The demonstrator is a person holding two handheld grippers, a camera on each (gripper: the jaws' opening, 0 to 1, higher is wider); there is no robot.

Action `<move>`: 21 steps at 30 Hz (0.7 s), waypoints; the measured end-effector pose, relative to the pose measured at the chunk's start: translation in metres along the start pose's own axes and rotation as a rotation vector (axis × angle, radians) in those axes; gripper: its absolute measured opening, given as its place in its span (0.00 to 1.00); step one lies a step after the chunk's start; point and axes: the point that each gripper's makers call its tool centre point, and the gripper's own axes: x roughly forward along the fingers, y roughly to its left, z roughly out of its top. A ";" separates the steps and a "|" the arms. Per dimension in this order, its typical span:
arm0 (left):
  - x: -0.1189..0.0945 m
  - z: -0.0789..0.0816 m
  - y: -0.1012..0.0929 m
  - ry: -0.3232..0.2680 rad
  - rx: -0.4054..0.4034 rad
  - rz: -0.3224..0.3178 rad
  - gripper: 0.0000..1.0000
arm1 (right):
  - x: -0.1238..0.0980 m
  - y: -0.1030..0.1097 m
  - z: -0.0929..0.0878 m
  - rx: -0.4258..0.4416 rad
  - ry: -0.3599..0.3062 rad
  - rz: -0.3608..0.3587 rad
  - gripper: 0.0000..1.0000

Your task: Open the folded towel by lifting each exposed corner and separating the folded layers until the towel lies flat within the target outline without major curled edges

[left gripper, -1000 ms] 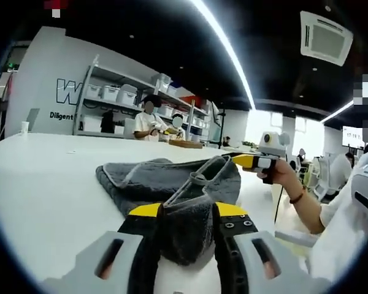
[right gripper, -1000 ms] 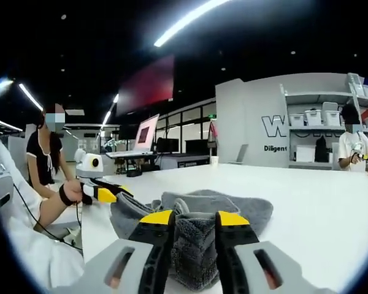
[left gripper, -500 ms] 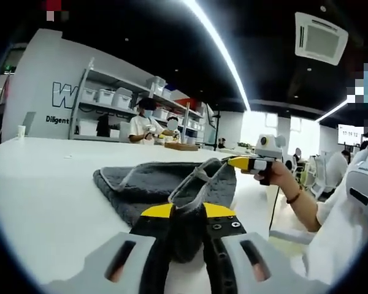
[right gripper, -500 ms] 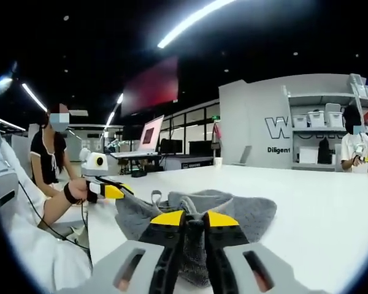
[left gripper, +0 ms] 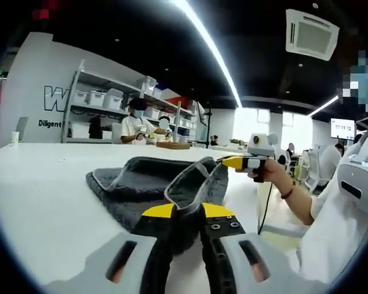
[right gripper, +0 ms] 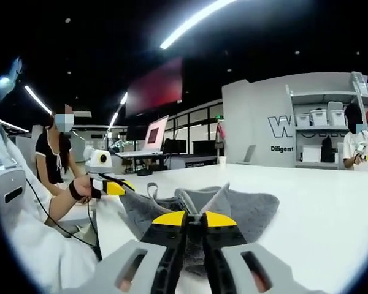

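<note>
A dark grey towel [left gripper: 148, 181] with a pale edge lies folded and rumpled on the white table [left gripper: 43, 184]. My left gripper [left gripper: 186, 211] is shut on the towel's near corner, which rises in a ridge between the yellow-tipped jaws. My right gripper [right gripper: 195, 218] is shut on another corner of the same towel [right gripper: 245, 205], pinched up into a small peak. The right gripper [left gripper: 236, 162] also shows in the left gripper view, held by a hand at the towel's far right. The left gripper [right gripper: 113, 186] appears at the towel's left in the right gripper view.
The person's white sleeve [left gripper: 349, 202] and a cable hang at the table's right edge. Far shelves with white bins [left gripper: 104, 98] and standing people are behind the table. A laptop [right gripper: 148, 136] sits on a distant desk. Open tabletop [right gripper: 331, 208] extends beyond the towel.
Both grippers went from open around towel folds to shut on the corners. The pinched corners have lifted slightly off the table.
</note>
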 end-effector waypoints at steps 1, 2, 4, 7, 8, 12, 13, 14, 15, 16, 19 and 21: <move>0.000 -0.001 -0.001 0.002 0.002 -0.001 0.13 | -0.002 0.001 -0.001 0.001 0.000 0.001 0.04; 0.000 -0.001 -0.002 0.003 0.004 -0.003 0.13 | -0.002 0.001 -0.002 0.004 -0.001 0.001 0.04; -0.001 -0.003 -0.005 0.014 0.009 -0.014 0.13 | -0.003 0.001 -0.004 0.013 -0.002 0.005 0.04; -0.003 -0.008 -0.009 0.034 0.010 -0.034 0.13 | -0.006 0.002 -0.010 0.034 0.006 0.016 0.04; -0.003 -0.010 -0.010 0.039 0.008 -0.032 0.13 | -0.007 0.003 -0.012 0.037 0.008 0.020 0.04; -0.006 -0.014 -0.016 0.061 0.038 -0.045 0.13 | -0.013 0.006 -0.014 0.056 0.002 0.031 0.04; -0.007 -0.015 -0.018 0.065 0.046 -0.051 0.13 | -0.015 0.008 -0.015 0.065 0.000 0.034 0.04; -0.007 -0.016 -0.020 0.070 0.050 -0.053 0.13 | -0.015 0.009 -0.016 0.064 0.001 0.035 0.04; -0.007 -0.016 -0.020 0.071 0.052 -0.053 0.13 | -0.015 0.010 -0.017 0.063 0.002 0.036 0.04; -0.007 -0.017 -0.022 0.076 0.058 -0.058 0.13 | -0.016 0.011 -0.019 0.059 0.011 0.034 0.04; -0.009 -0.020 -0.025 0.088 0.063 -0.068 0.13 | -0.019 0.013 -0.022 0.066 0.019 0.036 0.04; -0.011 -0.021 -0.028 0.092 0.066 -0.075 0.13 | -0.021 0.015 -0.024 0.059 0.022 0.039 0.04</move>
